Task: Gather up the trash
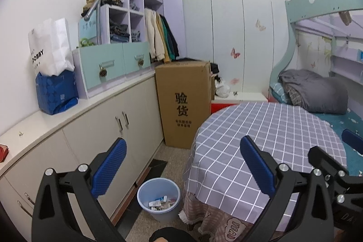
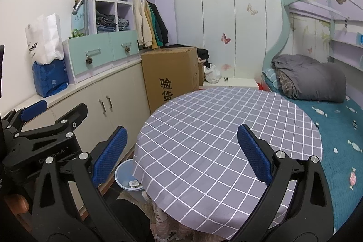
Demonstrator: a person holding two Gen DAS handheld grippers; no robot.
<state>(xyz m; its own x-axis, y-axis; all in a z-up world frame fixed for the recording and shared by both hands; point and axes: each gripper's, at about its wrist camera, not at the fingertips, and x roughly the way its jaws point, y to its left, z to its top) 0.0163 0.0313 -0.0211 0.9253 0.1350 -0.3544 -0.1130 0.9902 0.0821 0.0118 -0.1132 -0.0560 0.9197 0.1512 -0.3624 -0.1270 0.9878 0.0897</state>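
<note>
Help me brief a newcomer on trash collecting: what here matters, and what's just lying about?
For the job:
bin with wrappers inside
left claw, open
right claw, open

Lying about:
cardboard box
white bag
grey blanket

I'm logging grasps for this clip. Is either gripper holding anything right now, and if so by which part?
Nothing is held. The left gripper and the right gripper are both open and empty.
</note>
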